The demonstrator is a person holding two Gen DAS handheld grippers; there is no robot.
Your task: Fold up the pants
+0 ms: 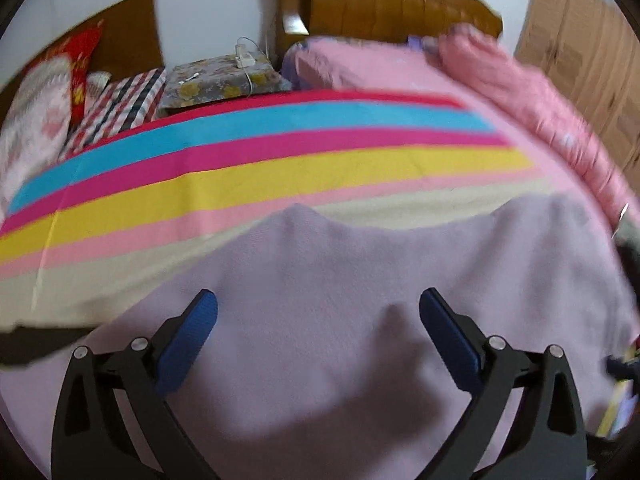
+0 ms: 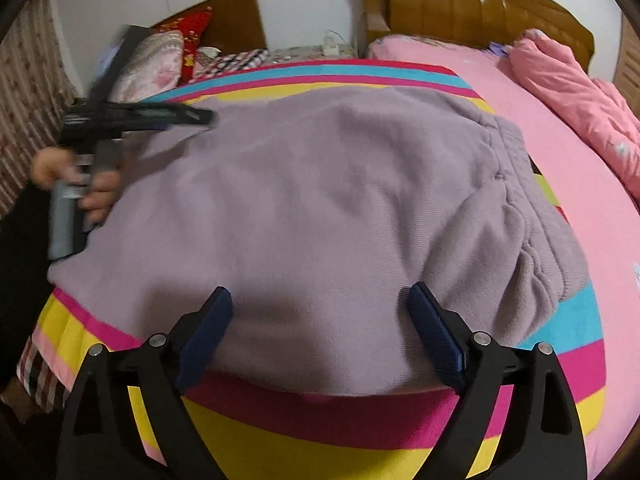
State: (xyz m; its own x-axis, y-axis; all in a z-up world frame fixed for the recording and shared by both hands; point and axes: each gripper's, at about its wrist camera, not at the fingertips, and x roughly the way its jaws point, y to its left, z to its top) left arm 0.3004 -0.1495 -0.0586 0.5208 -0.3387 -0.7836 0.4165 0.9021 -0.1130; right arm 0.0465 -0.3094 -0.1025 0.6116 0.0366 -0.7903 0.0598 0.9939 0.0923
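The lilac fleece pants [image 2: 320, 200] lie folded in a broad flat pile on the striped blanket [image 2: 340, 432], elastic waistband bunched at the right [image 2: 520, 216]. In the left wrist view the pants [image 1: 360, 300] fill the lower half. My left gripper [image 1: 318, 308] hangs open just above the fabric, holding nothing; it also shows blurred at the pile's far left in the right wrist view [image 2: 192, 116]. My right gripper [image 2: 320, 300] is open above the near edge of the pile, empty.
The rainbow-striped blanket [image 1: 280, 168] covers a pink bed. A crumpled pink quilt [image 2: 580, 100] lies at the right, a wooden headboard [image 2: 460, 4] behind. Pillows [image 2: 160, 64] and a cloth-covered nightstand with a power strip [image 1: 244, 60] are at the left.
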